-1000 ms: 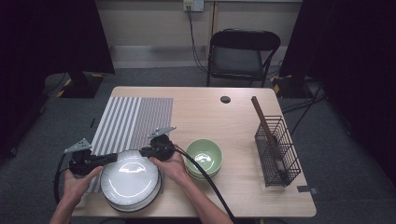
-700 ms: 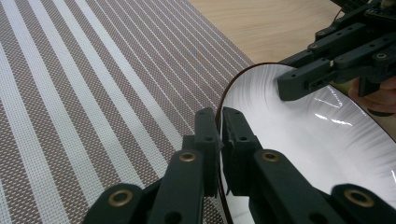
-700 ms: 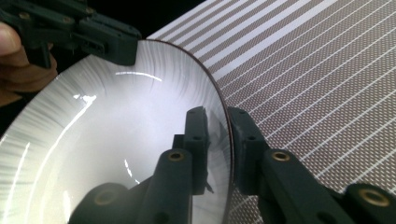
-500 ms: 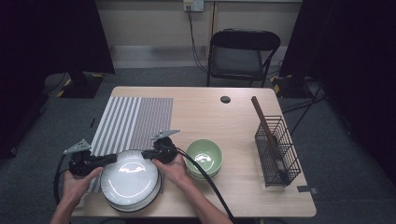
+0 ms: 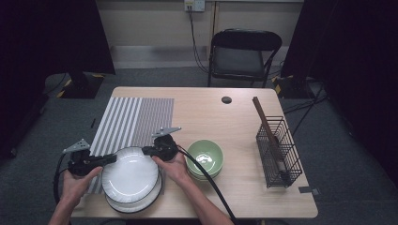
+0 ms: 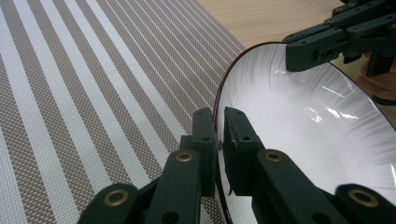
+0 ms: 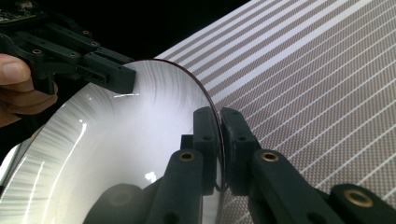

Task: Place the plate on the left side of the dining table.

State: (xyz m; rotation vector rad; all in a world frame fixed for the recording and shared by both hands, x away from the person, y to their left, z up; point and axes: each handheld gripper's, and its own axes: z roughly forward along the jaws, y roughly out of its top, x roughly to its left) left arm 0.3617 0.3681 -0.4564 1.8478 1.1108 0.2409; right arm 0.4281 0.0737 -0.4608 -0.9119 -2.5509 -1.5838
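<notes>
While basket [image 5: 279, 149] holds brush [image 5: 267, 131], bowls [image 5: 204, 156] empty.

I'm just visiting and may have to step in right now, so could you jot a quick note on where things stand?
Left tongs: shut on the top plate, on its left rim.
Right tongs: shut on the same plate's right rim.
The plate sits on a stack of plates at the table's near edge, beside the striped placemat. Green bowls stand to the right.
Done: both grips set.
Left, probably: lift the plate and set it on the placemat.
</notes>
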